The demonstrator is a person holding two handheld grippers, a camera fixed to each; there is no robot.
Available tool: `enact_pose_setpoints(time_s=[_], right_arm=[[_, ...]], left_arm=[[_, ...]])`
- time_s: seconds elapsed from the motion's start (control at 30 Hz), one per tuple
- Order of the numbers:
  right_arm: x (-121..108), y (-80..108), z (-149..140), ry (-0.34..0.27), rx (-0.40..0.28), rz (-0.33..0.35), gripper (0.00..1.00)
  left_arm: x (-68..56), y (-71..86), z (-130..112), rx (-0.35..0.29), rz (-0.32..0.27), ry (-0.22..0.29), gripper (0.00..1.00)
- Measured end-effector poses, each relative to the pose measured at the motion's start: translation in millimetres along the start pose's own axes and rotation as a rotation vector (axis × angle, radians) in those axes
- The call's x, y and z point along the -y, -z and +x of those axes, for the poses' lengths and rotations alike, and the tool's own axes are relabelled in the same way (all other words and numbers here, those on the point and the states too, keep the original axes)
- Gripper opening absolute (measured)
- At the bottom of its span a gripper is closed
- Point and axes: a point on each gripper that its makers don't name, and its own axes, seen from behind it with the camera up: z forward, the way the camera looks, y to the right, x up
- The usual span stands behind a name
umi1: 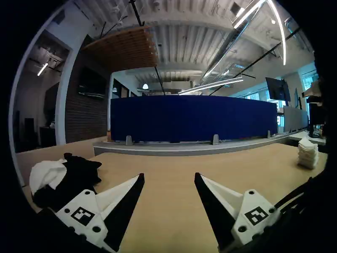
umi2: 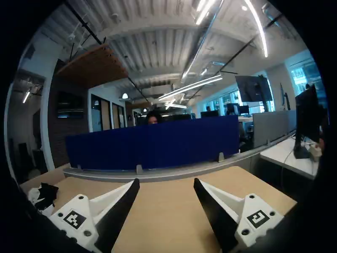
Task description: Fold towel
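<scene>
The left gripper point(umi1: 168, 177) is hovering low over the table point(umi1: 168, 162) and pointing level toward its far edge. Its jaws are standing wide apart, and its white fingers point(umi1: 120, 198) are showing black inner faces and a square marker each. The right gripper point(umi2: 166, 182) is hovering likewise over the table, facing the far edge nearer the far right corner. Its jaws are also gaping wide, with fingertips level.

**Bright room, bendy edges**

Long ceiling lights point(umi1: 212, 85) glare white. Daylight comes in the far right windows point(umi2: 300, 72). The worktop point(umi1: 177, 177) is evenly lit and sharp. Lines bend near the edges; the far left room is dim.
</scene>
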Motion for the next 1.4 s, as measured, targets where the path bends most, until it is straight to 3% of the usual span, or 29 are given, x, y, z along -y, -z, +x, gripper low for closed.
enact_pose_setpoints(time_s=[0.5,0.67,1.0,1.4], right_arm=[[-22,-1.4,-11,0.061,-0.033,-0.008,1.00],[-35,-4.1,-29,0.075,-0.030,-0.034,1.00],[-41,-10.6,-72,0.091,-0.006,-0.012,1.00],[-64,-14.1,-122,0.119,0.006,-0.026,1.00]], left_arm=[[1.0,1.7,-1,0.000,0.000,0.000,0.93],[1.8,1.9,-2,0.000,0.000,0.000,0.93],[2.5,2.2,-2,0.000,0.000,0.000,0.93],[2.4,2.6,-3,0.000,0.000,-0.001,0.93]])
